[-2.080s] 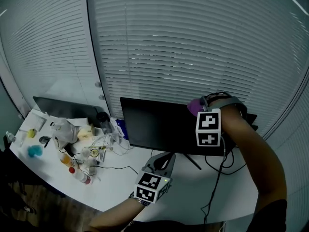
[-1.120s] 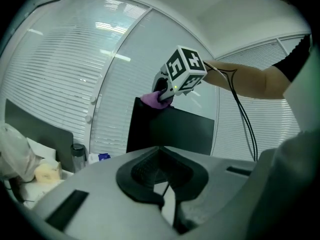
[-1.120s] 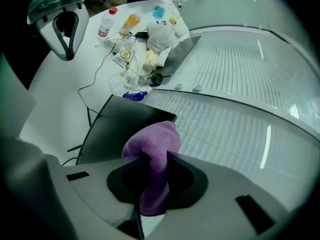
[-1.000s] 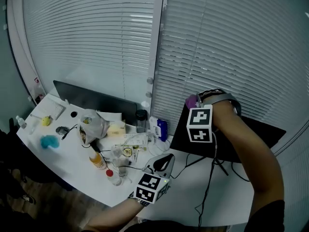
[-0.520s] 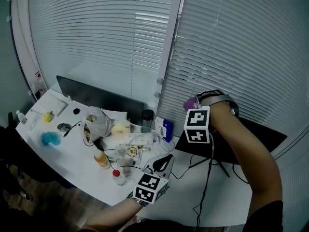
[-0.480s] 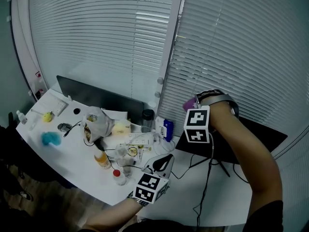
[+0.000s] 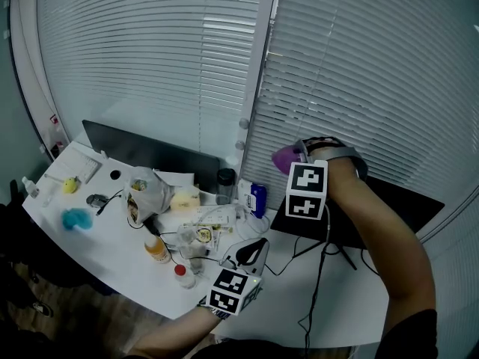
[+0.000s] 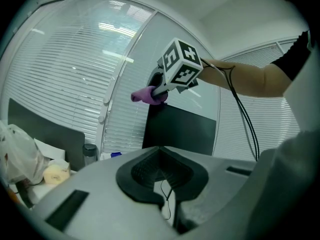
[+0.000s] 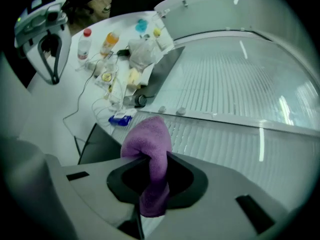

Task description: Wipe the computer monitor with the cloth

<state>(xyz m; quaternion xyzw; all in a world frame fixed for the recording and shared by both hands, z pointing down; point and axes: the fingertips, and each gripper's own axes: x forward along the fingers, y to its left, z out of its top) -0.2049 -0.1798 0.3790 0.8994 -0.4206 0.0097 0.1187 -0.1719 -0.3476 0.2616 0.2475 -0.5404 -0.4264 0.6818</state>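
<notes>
Compared with the earliest frame, the right gripper (image 7: 298,154) has travelled from the right-of-centre part of the monitor (image 7: 408,203) to its upper left corner; over the last half second it has edged further left, so that more of the cloth (image 9: 148,154) now shows past that corner.

Right gripper: jaws closed on the cloth, which is pinched between the two dark pads. A rounded hump of cloth stands out beyond the jaw tips, towards the monitor's top edge. A narrower tail hangs back through the gap towards the camera. In the left gripper view the hump sits at the top left corner of the monitor. Whether it touches the screen cannot be told.

Cloth: purple, with a fine, short nap, folded over on itself into a soft bulge with no loose corners showing.

Monitor: dark, unlit screen, standing on the white table (image 7: 352,305) in front of closed blinds (image 7: 150,66). The person's right forearm crosses its face in the head view.

Left gripper (image 7: 254,247): low over the table, in front of and below the monitor's left end, well apart from the cloth. Its jaws are drawn together with nothing between them.

Left of the monitor lie a blue box (image 7: 257,198), a plastic bag (image 7: 142,193) and an orange bottle (image 7: 156,249).
</notes>
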